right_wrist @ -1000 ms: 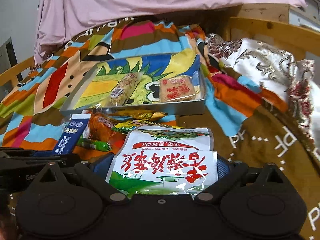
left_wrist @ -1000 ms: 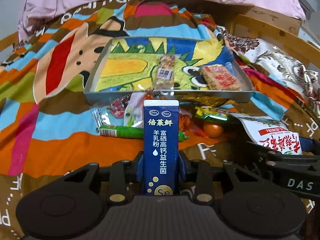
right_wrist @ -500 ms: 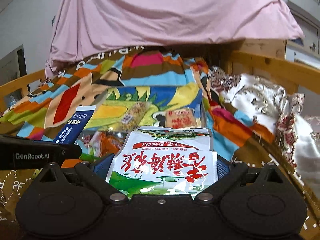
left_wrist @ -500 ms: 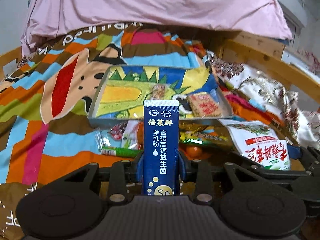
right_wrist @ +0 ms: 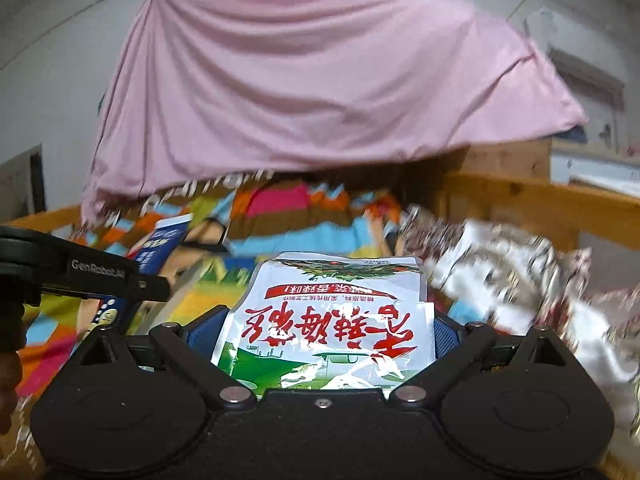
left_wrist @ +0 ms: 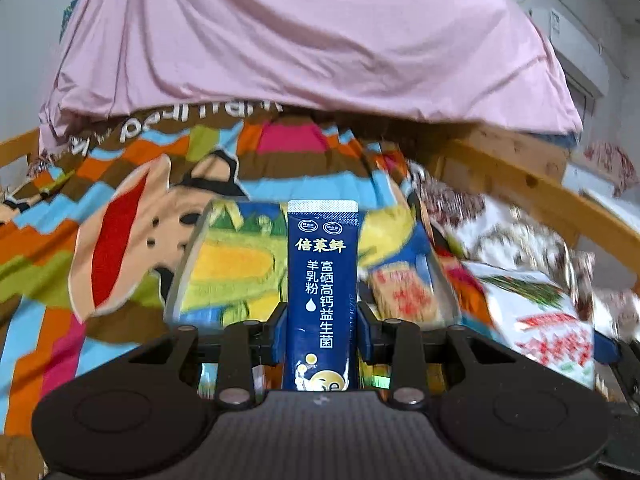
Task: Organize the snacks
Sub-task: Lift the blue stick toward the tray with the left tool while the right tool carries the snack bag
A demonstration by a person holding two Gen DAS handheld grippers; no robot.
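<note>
My left gripper (left_wrist: 322,332) is shut on a tall dark blue sachet (left_wrist: 322,276) with white characters and holds it upright above the bed. Behind it lies the metal tray (left_wrist: 185,268) with a cartoon print, and a red-orange cracker packet (left_wrist: 404,292) lies inside. My right gripper (right_wrist: 324,332) is shut on a white snack bag (right_wrist: 332,316) with red characters. That white bag (left_wrist: 548,324) also shows at the right of the left wrist view. In the right wrist view, the blue sachet (right_wrist: 160,242) and the left gripper's body (right_wrist: 84,276) appear at the left.
A colourful patchwork blanket (left_wrist: 120,240) covers the bed. A pink sheet (left_wrist: 300,40) hangs over the far end. A floral silvery cloth (right_wrist: 500,264) lies to the right, and a wooden bed rail (left_wrist: 540,196) runs behind it.
Both grippers have risen and tilted upward with their packets. The loose snacks in front of the tray have dropped out of sight, and more of the pink sheet shows.
</note>
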